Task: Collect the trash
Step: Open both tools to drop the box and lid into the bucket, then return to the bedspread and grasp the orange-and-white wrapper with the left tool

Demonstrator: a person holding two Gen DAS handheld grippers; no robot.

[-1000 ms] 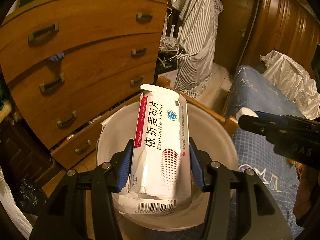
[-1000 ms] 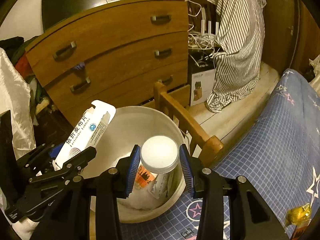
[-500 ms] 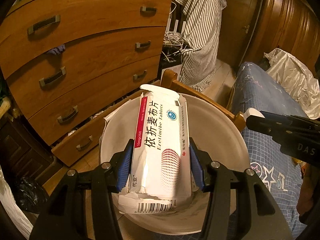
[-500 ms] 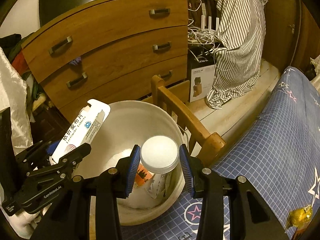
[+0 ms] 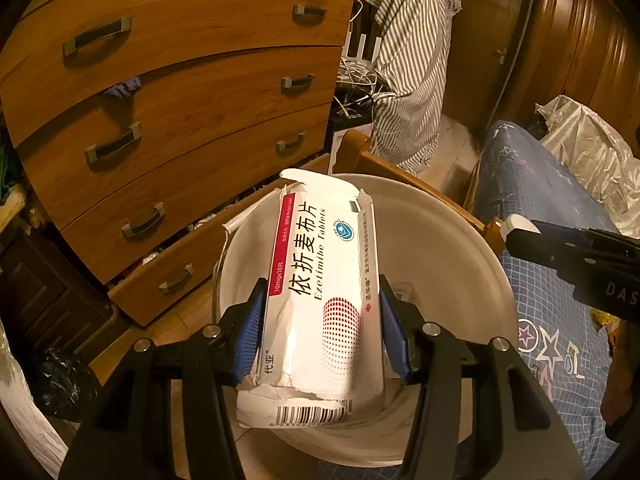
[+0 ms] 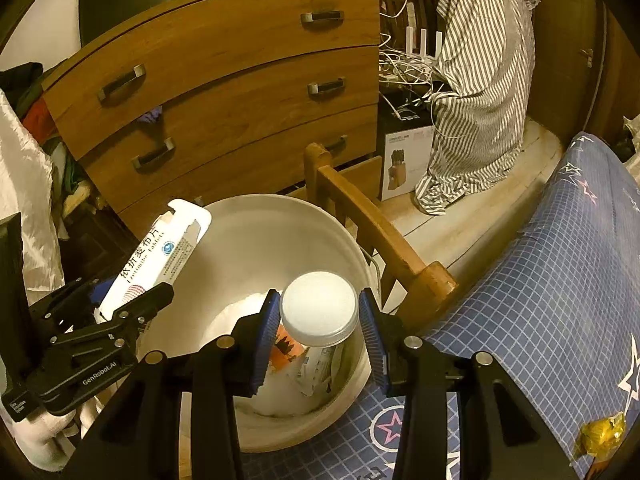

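Observation:
My left gripper (image 5: 321, 308) is shut on a white tablet box (image 5: 324, 272) with red trim and a torn end. It holds the box tilted above the open white bucket (image 5: 460, 224). In the right wrist view, my right gripper (image 6: 319, 300) is shut on a white-lidded jar (image 6: 319, 314), also over the bucket (image 6: 248, 248). Crumpled orange and white wrappers (image 6: 290, 354) lie at the bucket's bottom. The left gripper (image 6: 120, 304) and its box (image 6: 160, 248) show at the bucket's left rim. The right gripper's dark finger (image 5: 568, 252) reaches in from the right.
A wooden chest of drawers (image 6: 224, 80) stands behind the bucket, its bottom drawer ajar. A wooden bed rail (image 6: 384, 236) runs beside the bucket, with a blue starred sheet (image 6: 540, 280) carrying a yellow wrapper (image 6: 600, 434). A striped shirt (image 6: 480, 80) hangs at the back; a plastic bag (image 5: 588, 160) lies on the bed.
Both views have shifted slightly against the dresser and bucket. The box and the jar stay gripped as before.

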